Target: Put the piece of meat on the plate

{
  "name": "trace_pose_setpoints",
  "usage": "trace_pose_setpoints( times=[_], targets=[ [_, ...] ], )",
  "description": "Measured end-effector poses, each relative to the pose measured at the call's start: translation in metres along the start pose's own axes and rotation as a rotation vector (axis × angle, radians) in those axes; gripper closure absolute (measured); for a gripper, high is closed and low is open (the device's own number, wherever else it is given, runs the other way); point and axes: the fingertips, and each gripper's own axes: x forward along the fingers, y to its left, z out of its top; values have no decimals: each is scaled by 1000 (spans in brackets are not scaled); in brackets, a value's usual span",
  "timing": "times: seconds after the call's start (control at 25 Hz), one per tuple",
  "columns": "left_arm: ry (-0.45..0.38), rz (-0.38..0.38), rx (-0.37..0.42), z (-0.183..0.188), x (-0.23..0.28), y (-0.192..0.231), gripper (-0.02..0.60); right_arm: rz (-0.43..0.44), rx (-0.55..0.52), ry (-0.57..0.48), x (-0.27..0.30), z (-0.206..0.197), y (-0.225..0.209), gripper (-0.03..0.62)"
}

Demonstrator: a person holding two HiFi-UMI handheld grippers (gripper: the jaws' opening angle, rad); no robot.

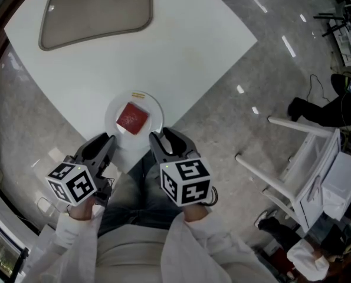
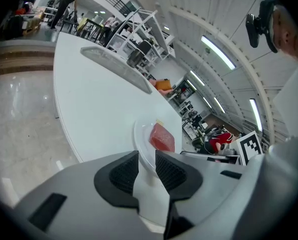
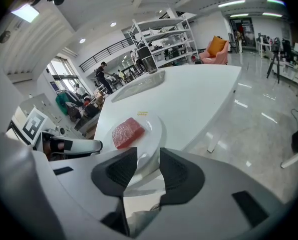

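Observation:
A red, square piece of meat (image 1: 132, 118) lies flat on a small white plate (image 1: 154, 108) at the near corner of the white table (image 1: 181, 46). My left gripper (image 1: 108, 140) hovers just short of the plate's near-left rim, jaws apart with nothing between them. My right gripper (image 1: 158, 137) sits at the plate's near-right rim, jaws wide and empty. The left gripper view has the meat (image 2: 162, 137) and plate (image 2: 140, 134) beyond my left gripper (image 2: 146, 169). Ahead of my right gripper (image 3: 149, 168) are the meat (image 3: 127, 132) and plate (image 3: 156, 129).
A beige oval tray (image 1: 95, 7) rests at the table's far end. My knees are under the table corner, between the grippers. A white frame rack (image 1: 305, 164) stands on the glossy floor to the right, with a person (image 1: 334, 105) beyond it.

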Motion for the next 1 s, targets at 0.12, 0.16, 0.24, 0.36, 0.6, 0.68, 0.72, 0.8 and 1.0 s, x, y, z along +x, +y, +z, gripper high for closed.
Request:
trace_pose_setpoints(
  times=[0.12,0.16,0.24,0.36,0.6,0.68,0.72,0.8,1.0],
  targets=[
    [-17,-2,-15,1,0,2,488,5,22,2,0,1,0,464],
    [-21,-3,-16,1,0,2,488,3,29,1,0,1,-1,464],
    [-19,1,-14,1,0,1,488,-9,31,-1,0,1,-2,464],
    [-20,-2,-22,1,0,2,488,-27,20,7,1,1,-2,464],
    [-29,21,5,2,2,2,488,-51,-7,5,3,1,-2,465],
    [-30,29,23,3,2,2,488,-60,-8,1,4,1,-1,465],
    [-32,34,29,3,2,2,488,-61,-7,-2,4,2,0,465],
    [-31,38,41,3,2,2,489,-59,-8,-4,4,2,0,465],
    [-18,36,82,1,4,3,489,-43,-4,-3,4,0,-2,470]
  ],
)
